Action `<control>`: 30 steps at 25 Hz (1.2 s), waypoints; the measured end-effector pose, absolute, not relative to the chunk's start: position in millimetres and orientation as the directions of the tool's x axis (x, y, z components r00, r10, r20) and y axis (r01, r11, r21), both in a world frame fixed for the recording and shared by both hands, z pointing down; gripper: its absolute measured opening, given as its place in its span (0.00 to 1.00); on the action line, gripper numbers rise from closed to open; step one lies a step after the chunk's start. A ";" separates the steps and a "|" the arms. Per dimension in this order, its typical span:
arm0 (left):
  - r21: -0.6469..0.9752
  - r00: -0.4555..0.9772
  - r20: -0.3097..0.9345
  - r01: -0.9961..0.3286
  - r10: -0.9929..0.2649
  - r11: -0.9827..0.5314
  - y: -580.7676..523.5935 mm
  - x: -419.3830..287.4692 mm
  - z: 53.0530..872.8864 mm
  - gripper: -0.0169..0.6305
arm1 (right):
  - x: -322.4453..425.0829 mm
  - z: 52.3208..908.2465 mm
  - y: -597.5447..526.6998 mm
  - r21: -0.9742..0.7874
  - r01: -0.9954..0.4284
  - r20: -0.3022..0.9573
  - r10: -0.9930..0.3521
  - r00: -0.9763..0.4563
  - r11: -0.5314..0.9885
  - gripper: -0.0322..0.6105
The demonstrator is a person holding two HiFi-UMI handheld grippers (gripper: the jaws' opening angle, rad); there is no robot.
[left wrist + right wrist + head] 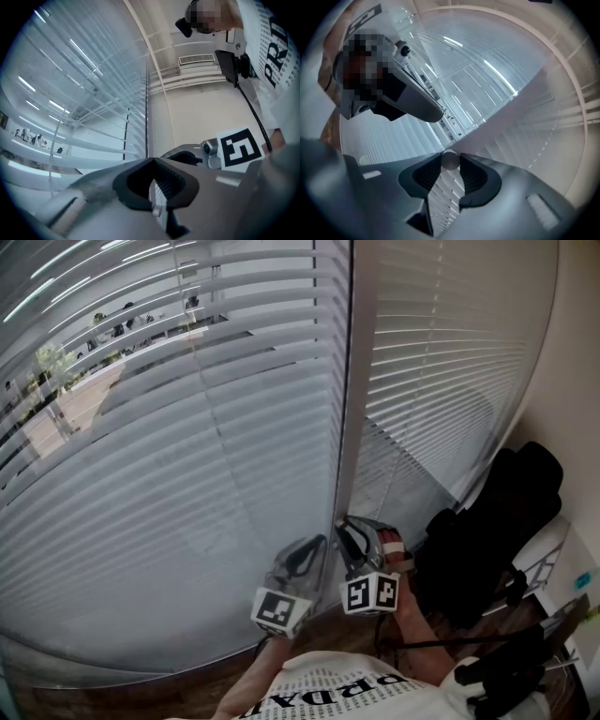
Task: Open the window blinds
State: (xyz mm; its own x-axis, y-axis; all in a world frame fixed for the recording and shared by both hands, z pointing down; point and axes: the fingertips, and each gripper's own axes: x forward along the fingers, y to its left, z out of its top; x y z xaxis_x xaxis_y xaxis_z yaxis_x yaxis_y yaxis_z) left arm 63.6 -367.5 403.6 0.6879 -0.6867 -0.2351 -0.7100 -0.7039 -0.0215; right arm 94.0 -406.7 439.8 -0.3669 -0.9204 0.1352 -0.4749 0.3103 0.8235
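Just ahead of both grippers hang the window blinds (187, 456). The right gripper (450, 163) pinches a round grey wand (450, 159) at its jaw tips. The left gripper (153, 161) is closed and empty.

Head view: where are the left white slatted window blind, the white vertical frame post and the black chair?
left white slatted window blind (187, 446): head view, a middle slat.
white vertical frame post (356, 409): head view, its mid-height.
black chair (497, 521): head view, its backrest.

Daylight enters through the large glass window (58, 409). A black padded chair (497, 521) stands beside the plain cream wall (577, 381) on a dark wooden floor (141, 697).
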 end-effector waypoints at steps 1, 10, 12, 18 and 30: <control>-0.021 0.687 -0.235 -0.711 -0.688 -0.703 -367.5 63.2 404.3 0.01 | 93.7 440.8 -406.4 0.822 -0.479 0.132 -0.921 -0.366 0.308 0.26; -0.018 0.687 -0.235 -0.710 -0.688 -0.704 -367.8 63.1 410.1 0.01 | 97.4 443.5 -408.4 0.626 -0.684 0.133 -0.915 -0.380 0.375 0.25; -0.018 0.687 -0.237 -0.709 -0.686 -0.705 -367.7 63.7 415.7 0.01 | 98.6 449.0 -409.1 0.539 -0.742 0.135 -0.911 -0.390 0.398 0.26; -0.020 0.692 -0.232 -0.706 -0.683 -0.708 -365.0 63.7 404.3 0.01 | 101.8 437.2 -408.7 0.265 -0.860 0.117 -0.900 -0.420 0.436 0.25; -0.021 0.698 -0.228 -0.700 -0.679 -0.713 -364.8 64.7 405.3 0.01 | 106.7 440.1 -411.4 0.058 -0.888 0.090 -0.889 -0.450 0.456 0.25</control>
